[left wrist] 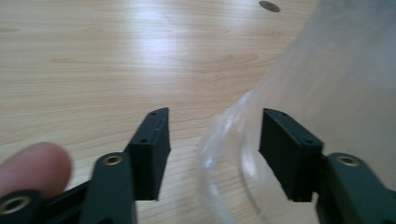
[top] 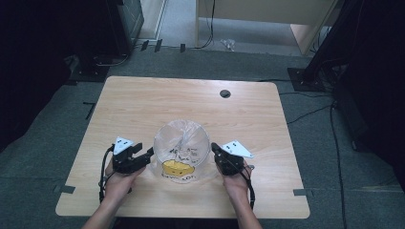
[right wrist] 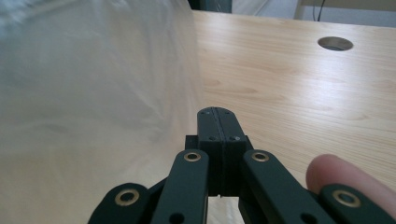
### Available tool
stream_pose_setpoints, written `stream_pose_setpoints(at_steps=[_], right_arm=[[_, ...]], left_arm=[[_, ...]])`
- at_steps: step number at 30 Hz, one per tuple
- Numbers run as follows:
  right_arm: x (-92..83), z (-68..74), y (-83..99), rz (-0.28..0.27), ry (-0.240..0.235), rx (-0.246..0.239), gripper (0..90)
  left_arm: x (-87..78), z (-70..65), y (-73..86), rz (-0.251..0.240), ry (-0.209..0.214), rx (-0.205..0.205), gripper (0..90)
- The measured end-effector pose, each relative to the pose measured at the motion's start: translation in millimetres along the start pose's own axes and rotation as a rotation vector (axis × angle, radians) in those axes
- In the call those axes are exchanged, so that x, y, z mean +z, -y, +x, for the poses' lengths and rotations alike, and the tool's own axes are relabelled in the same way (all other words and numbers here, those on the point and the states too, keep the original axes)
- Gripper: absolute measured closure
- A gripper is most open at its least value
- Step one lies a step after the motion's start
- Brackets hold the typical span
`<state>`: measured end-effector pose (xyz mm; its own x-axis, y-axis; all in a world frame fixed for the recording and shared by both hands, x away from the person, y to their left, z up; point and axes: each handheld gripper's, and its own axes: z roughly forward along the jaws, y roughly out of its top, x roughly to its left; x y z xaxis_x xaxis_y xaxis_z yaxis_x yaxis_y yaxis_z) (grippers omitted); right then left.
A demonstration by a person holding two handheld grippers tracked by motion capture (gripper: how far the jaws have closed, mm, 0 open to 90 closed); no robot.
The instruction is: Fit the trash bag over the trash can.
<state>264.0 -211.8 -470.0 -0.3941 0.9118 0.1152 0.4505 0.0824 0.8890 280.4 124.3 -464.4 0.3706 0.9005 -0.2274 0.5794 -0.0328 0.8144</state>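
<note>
1. I see a clear plastic bag standing puffed up on the wooden table, with a yellow print and dark lettering on its near face.
2. My left gripper sits at the bag's left side. In the left gripper view its jaws stand spread, and a rolled fold of the clear film lies in the gap between them, just beside the right-hand jaw. I cannot tell whether that jaw touches the film; the left-hand jaw is apart from it.
3. My right gripper sits at the bag's right side. In the right gripper view its jaws are pressed together with no gap showing, and the bag's wall rises just to the left of them. Whether a thin edge of film is caught between them, I cannot tell.
4. A fingertip shows beside the right gripper's linkage, and another fingertip beside the left one's.
5. A round cable hole lies in the table well beyond both jaws.
</note>
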Motion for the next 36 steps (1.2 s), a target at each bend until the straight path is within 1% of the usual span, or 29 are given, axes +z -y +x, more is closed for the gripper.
stream_pose_setpoints(at_steps=[2, 3, 4, 5, 7, 9, 10, 11, 13, 15, 16, 18, 20, 21, 24, 27, 29, 31, 32, 33, 34, 36], right_arm=[[-3.3, -4.7, -1.6, -0.004, -0.02, 0.0, 90.0], [-4.4, -6.8, -2.5, -0.002, -0.022, 0.001, 90.0], [-6.4, -11.1, -3.9, -0.004, -0.039, 0.012, 90.0], [-7.9, -14.3, -5.0, -0.006, -0.051, 0.024, 90.0], [-9.7, -18.7, -7.2, 0.005, -0.057, 0.032, 90.0], [-12.2, -21.7, -9.5, 0.005, -0.059, 0.026, 90.0], [-13.5, -22.3, -10.6, 0.003, -0.057, 0.022, 90.0], [-15.0, -22.7, -11.8, 0.001, -0.056, 0.013, 90.0], [-18.0, -22.4, -14.0, -0.001, -0.058, 0.0, 90.0], [-20.2, -22.2, -15.5, 0.0, -0.063, -0.013, 90.0], [-21.2, -22.1, -16.3, -0.002, -0.067, -0.018, 90.0], [-23.6, -22.4, -18.2, -0.004, -0.08, -0.019, 90.0], [-25.4, -22.6, -20.9, -0.003, -0.091, -0.024, 90.0], [-26.2, -22.7, -22.2, -0.006, -0.097, -0.029, 90.0], [-27.9, -22.1, -26.8, -0.004, -0.109, -0.039, 90.0], [-30.0, -21.9, -32.0, -0.012, -0.114, -0.051, 90.0], [-31.4, -22.0, -36.2, -0.014, -0.111, -0.061, 90.0], [-32.7, -22.0, -40.7, -0.02, -0.11, -0.071, 90.0], [-33.6, -21.8, -43.8, -0.023, -0.111, -0.077, 90.0], [-34.2, -21.7, -46.9, -0.03, -0.115, -0.085, 90.0], [-35.0, -21.0, -50.3, -0.033, -0.123, -0.09, 90.0], [-36.3, -18.5, -57.2, -0.042, -0.139, -0.112, 90.0]], left_arm=[[-3.7, 9.9, 1.1, 0.009, -0.004, -0.008, 34.0], [-6.0, 16.5, 2.4, 0.019, -0.014, -0.01, 31.8], [-8.0, 21.9, 4.0, 0.024, -0.02, -0.019, 29.1], [-9.3, 25.9, 5.4, 0.026, -0.033, -0.024, 27.3], [-12.3, 36.1, 9.3, 0.034, -0.06, -0.033, 23.3], [-13.8, 45.4, 12.8, 0.065, -0.093, -0.026, 17.7], [-14.2, 49.3, 14.3, 0.08, -0.106, -0.029, 17.7], [-15.8, 54.2, 16.4, 0.093, -0.113, -0.024, 17.4], [-19.4, 60.3, 20.4, 0.101, -0.128, -0.001, 12.6], [-23.0, 65.7, 24.2, 0.117, -0.137, 0.015, 10.0], [-24.9, 68.6, 26.5, 0.123, -0.153, 0.024, 9.9], [-27.7, 76.4, 31.7, 0.153, -0.176, 0.044, 7.4], [-28.2, 84.1, 36.3, 0.189, -0.183, 0.05, 0.0], [-28.7, 87.5, 38.8, 0.199, -0.189, 0.048, 0.0], [-30.3, 95.5, 46.2, 0.218, -0.233, 0.062, 0.0], [-32.9, 103.0, 50.8, 0.226, -0.235, 0.052, 0.0], [-34.5, 106.0, 53.0, 0.221, -0.247, 0.063, 0.0], [-35.0, 107.1, 54.4, 0.213, -0.25, 0.068, 0.0], [-34.5, 106.9, 55.0, 0.211, -0.255, 0.078, 0.0], [-34.0, 106.1, 55.6, 0.213, -0.262, 0.09, 0.0], [-33.3, 105.4, 56.6, 0.199, -0.259, 0.091, 0.0], [-33.5, 105.5, 58.1, 0.187, -0.253, 0.096, 0.0]])
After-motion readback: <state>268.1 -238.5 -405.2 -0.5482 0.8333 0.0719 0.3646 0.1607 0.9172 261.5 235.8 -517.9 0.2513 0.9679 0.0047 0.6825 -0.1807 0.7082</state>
